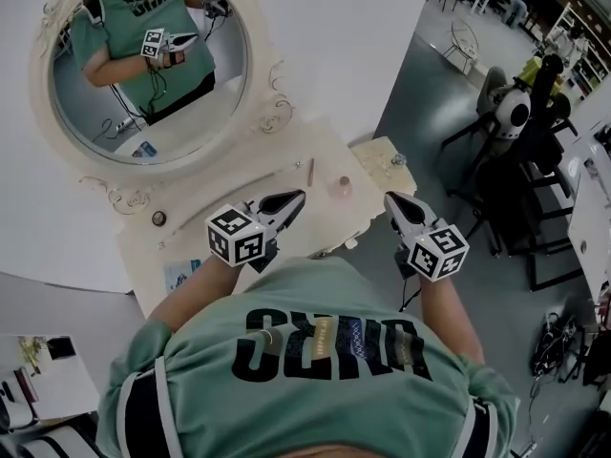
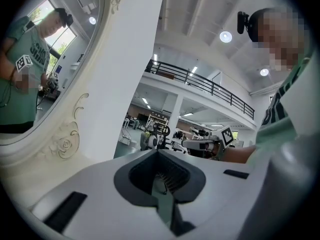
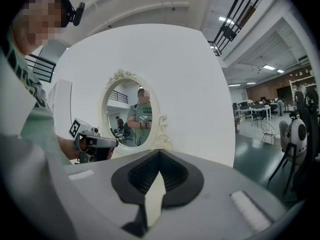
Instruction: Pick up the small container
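Observation:
The small pink container [image 1: 341, 187] stands on the cream vanity table [image 1: 186, 241], toward its right end below the mirror. My left gripper [image 1: 294, 198] hovers over the table's front edge, left of the container and apart from it, jaws shut and empty. My right gripper [image 1: 391, 199] hangs to the container's right, past the table's end, also shut with nothing in it. In the left gripper view the left gripper's jaws [image 2: 158, 153] meet at their tips; the right gripper view shows the same for the right gripper [image 3: 160, 153]. The container is in neither gripper view.
An oval mirror [image 1: 143, 65] in an ornate frame stands against the white wall behind the table. A thin stick [image 1: 310, 171], a small round item [image 1: 158, 218] and a card [image 1: 181, 275] lie on the table. A low side stand [image 1: 387, 156] and chairs [image 1: 516, 113] stand to the right.

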Demonstrator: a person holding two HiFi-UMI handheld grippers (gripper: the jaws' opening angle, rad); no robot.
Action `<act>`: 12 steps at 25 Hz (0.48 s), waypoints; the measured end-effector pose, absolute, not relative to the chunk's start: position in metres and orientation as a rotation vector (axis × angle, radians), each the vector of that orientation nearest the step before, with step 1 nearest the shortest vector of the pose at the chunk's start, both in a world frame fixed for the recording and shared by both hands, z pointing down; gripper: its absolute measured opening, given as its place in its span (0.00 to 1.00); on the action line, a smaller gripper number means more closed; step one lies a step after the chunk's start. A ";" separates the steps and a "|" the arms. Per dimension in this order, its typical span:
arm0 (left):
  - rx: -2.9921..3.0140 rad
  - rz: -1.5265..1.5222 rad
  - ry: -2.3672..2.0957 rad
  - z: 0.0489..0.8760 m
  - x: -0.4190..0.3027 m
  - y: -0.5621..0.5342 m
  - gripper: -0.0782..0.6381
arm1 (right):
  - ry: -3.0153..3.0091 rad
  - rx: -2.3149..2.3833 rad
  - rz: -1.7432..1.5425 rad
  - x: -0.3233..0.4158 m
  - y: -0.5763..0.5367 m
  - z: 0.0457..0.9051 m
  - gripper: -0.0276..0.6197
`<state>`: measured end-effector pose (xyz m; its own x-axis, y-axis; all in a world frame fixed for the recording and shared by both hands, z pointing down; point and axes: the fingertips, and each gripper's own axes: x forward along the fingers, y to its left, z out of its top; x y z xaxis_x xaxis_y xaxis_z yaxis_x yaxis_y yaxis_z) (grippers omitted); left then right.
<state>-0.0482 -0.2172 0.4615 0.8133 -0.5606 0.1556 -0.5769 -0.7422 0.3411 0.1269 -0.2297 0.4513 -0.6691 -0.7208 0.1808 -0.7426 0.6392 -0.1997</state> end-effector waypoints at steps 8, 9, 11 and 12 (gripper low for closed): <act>2.652 0.098 -0.835 0.460 -0.040 -0.223 0.11 | -2.774 1.244 0.425 0.127 -0.225 0.458 0.05; 2.657 0.098 -0.816 0.459 -0.037 -0.222 0.12 | -2.772 1.246 0.434 0.128 -0.224 0.460 0.05; 2.670 0.111 -0.783 0.460 -0.032 -0.221 0.29 | -2.769 1.251 0.449 0.129 -0.223 0.463 0.05; 2.678 0.125 -0.776 0.461 -0.029 -0.220 0.32 | -2.768 1.254 0.453 0.130 -0.222 0.463 0.05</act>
